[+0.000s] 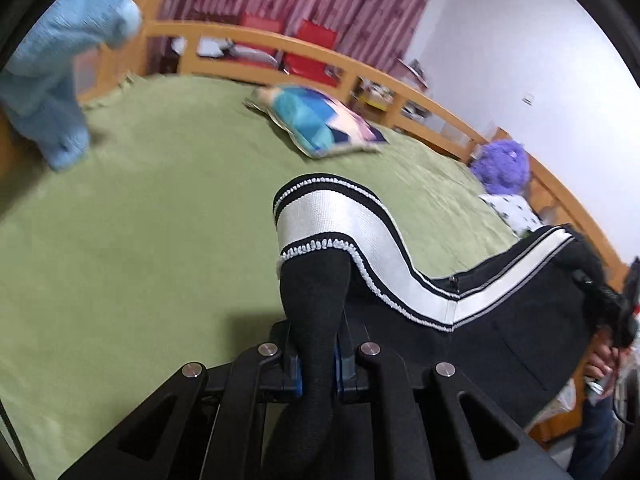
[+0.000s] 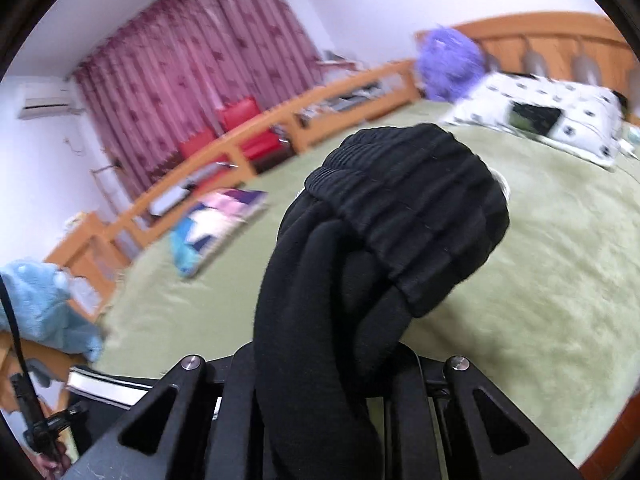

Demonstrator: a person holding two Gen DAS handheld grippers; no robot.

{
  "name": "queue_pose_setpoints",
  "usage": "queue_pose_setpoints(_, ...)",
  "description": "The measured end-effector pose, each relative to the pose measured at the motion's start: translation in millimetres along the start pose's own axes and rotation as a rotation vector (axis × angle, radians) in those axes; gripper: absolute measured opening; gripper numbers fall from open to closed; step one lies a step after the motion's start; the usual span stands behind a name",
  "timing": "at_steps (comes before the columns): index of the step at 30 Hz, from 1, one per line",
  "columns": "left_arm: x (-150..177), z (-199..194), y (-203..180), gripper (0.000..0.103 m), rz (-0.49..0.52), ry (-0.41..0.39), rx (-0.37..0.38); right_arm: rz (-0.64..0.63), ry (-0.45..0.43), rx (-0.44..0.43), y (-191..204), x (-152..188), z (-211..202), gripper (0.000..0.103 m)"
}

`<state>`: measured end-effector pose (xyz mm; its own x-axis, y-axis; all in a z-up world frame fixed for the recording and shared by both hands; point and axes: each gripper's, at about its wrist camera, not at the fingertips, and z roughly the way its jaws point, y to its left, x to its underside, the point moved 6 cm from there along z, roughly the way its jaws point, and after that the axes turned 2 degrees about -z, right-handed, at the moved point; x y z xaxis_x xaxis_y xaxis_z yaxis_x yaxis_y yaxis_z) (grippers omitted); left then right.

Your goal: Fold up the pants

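The pants (image 1: 500,300) are black with a broad white side stripe. They hang in the air above the green bed (image 1: 140,240), stretched between the two grippers. My left gripper (image 1: 318,364) is shut on a black leg end next to the striped cuff. In the right wrist view my right gripper (image 2: 332,364) is shut on the bunched black ribbed waistband (image 2: 408,216), which fills the middle of the view and hides the fingertips. The other gripper and the hand holding it (image 1: 612,320) show at the right edge of the left wrist view.
A colourful cushion (image 1: 320,120) lies on the bed near the wooden rail (image 1: 360,68). A purple plush toy (image 2: 448,64) and a white patterned pillow (image 2: 560,120) lie by the headboard. A light blue garment (image 1: 60,80) hangs at the bed's corner. Red chairs (image 2: 240,128) stand by the curtain.
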<state>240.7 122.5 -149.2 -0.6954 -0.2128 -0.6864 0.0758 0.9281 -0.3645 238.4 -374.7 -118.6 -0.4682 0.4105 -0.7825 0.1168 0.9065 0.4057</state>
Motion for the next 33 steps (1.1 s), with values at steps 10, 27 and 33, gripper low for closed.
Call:
queue_pose_setpoints(10,-11,-12,96,0.012,-0.029,0.039,-0.183,-0.047,0.131,-0.107,73,51,70,0.018)
queue_pose_setpoints(27,104,-1,139,0.073,-0.018,0.170,-0.354,-0.240,0.266,0.183,49,126,43,0.044)
queue_pose_setpoints(33,121,-28,136,0.073,-0.043,0.159,-0.326,-0.359,0.302,-0.014,152,160,48,0.044)
